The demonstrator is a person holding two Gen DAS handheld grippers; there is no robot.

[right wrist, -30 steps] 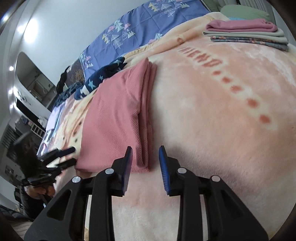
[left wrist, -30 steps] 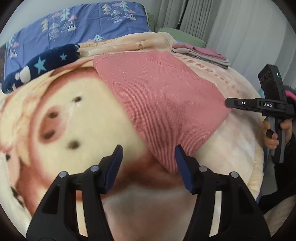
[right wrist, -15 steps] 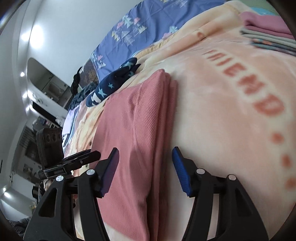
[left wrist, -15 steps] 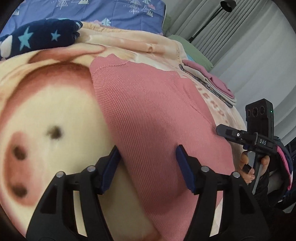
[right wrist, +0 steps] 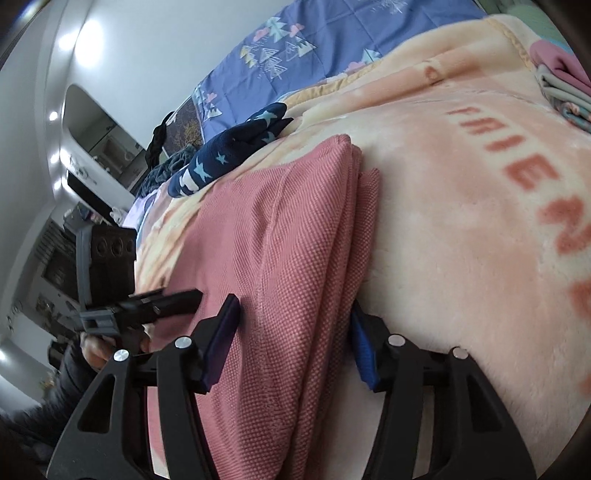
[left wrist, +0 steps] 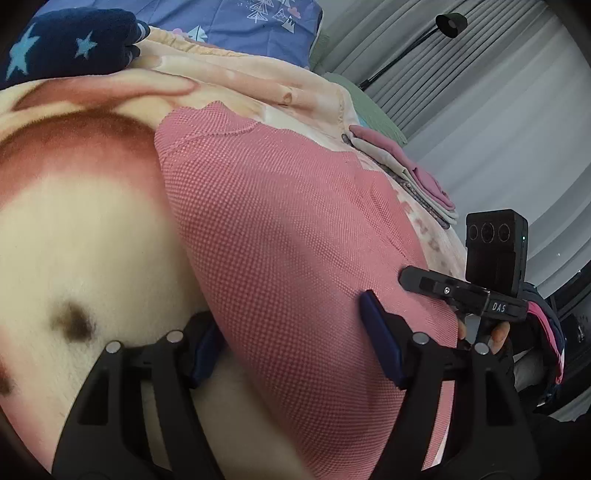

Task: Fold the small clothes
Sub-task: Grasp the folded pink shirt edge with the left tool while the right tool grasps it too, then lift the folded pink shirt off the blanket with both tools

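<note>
A pink waffle-knit garment (left wrist: 288,236), folded into a long band, lies on the peach plush blanket (left wrist: 74,229). My left gripper (left wrist: 291,336) is open, its jaws astride the garment's left edge, low over the cloth. My right gripper (right wrist: 291,336) is open, its jaws astride the layered right edge of the garment (right wrist: 295,236). Each gripper shows in the other's view: the right gripper (left wrist: 443,286) at the garment's right side, the left gripper (right wrist: 159,302) at its left side.
A stack of folded clothes (left wrist: 413,173) sits at the blanket's far right, also in the right wrist view (right wrist: 565,81). A navy star-print garment (right wrist: 229,147) lies at the far left near a blue pillow (right wrist: 295,44). Curtains and a floor lamp (left wrist: 447,26) stand behind.
Both grippers have moved forward over the pink garment and lower to it. The right gripper's jaws have opened wider and now straddle the folded edge.
</note>
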